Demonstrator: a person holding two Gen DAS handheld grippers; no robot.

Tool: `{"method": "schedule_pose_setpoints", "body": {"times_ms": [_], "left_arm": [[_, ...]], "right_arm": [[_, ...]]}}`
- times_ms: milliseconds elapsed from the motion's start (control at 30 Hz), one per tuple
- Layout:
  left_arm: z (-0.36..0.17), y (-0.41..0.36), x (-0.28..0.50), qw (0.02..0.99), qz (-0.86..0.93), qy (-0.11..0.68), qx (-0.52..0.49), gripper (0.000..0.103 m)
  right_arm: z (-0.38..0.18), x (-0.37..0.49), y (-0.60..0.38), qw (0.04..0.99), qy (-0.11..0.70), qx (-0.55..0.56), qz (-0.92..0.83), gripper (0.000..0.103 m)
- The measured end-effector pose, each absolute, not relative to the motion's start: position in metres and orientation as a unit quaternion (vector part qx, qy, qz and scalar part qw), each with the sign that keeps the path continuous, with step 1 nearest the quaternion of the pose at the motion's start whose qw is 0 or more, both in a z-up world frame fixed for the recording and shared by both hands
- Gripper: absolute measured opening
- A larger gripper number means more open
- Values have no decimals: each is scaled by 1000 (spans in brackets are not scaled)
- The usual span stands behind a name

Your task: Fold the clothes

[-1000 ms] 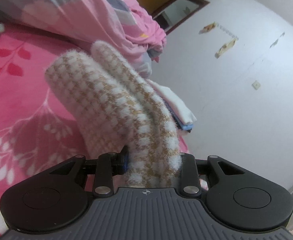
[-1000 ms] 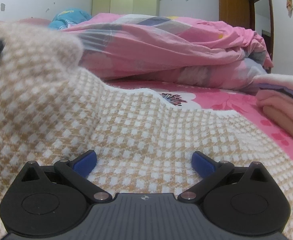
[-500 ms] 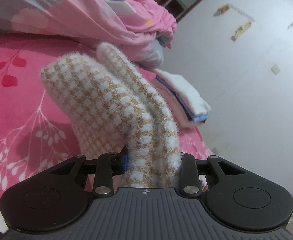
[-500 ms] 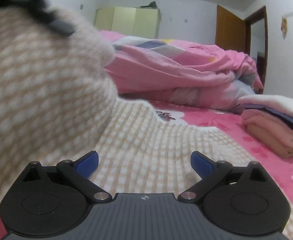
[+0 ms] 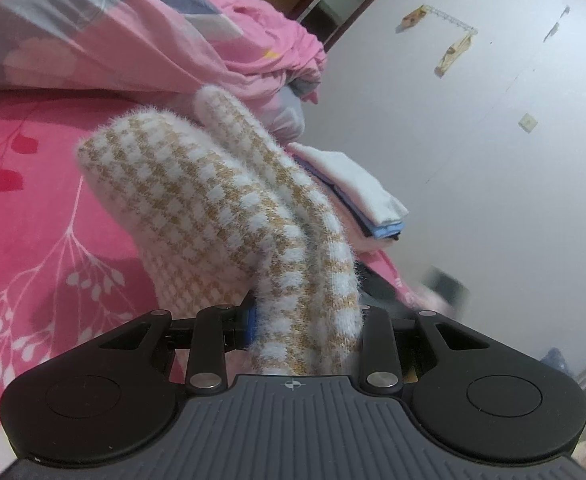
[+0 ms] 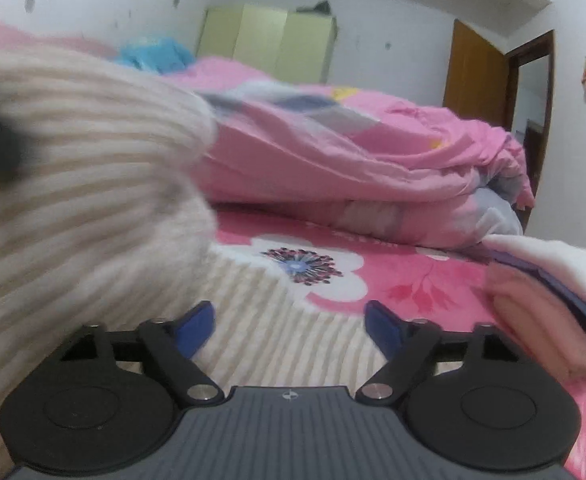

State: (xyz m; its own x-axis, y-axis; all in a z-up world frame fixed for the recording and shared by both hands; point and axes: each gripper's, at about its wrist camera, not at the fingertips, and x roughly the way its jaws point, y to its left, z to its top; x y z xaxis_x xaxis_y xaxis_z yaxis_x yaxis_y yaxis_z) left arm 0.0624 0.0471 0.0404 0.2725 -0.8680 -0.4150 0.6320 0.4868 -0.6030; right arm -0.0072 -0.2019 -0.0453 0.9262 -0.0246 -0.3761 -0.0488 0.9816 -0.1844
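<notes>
Jaws of the left gripper (image 5: 307,320) clamp a fuzzy checked sweater (image 5: 213,200); right gripper (image 6: 289,320) jaws closing, nothing pinched, above the pink bed (image 6: 413,276).

Black claw (image 6: 289,322), blue pads (image 6: 195,320)

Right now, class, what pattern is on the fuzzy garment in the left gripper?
A tan-and-white houndstooth check on the garment, clearest in the left wrist view.

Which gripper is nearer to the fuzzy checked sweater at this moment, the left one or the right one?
Left. The left gripper is clamped on a bunched fold of the checked sweater. The right gripper hovers just above its flat part, jaws closing with nothing pinched between them.
</notes>
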Motion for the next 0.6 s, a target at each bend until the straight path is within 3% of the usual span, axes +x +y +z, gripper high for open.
{"method": "schedule_pose_setpoints", "body": {"times_ms": [200,467,600], "left_arm": [[24,64,76,772,-474,371,-205,30],[29,61,76,762,-500,357,-204,30],[33,48,71,763,-511,351,-185,30]], "right_arm": [[-80,69,-201,958,273,-86,19,79],[-40,-9,-224,972,224,-69,15,76],[-86,5,-207,963,242,-122,14,82]]}}
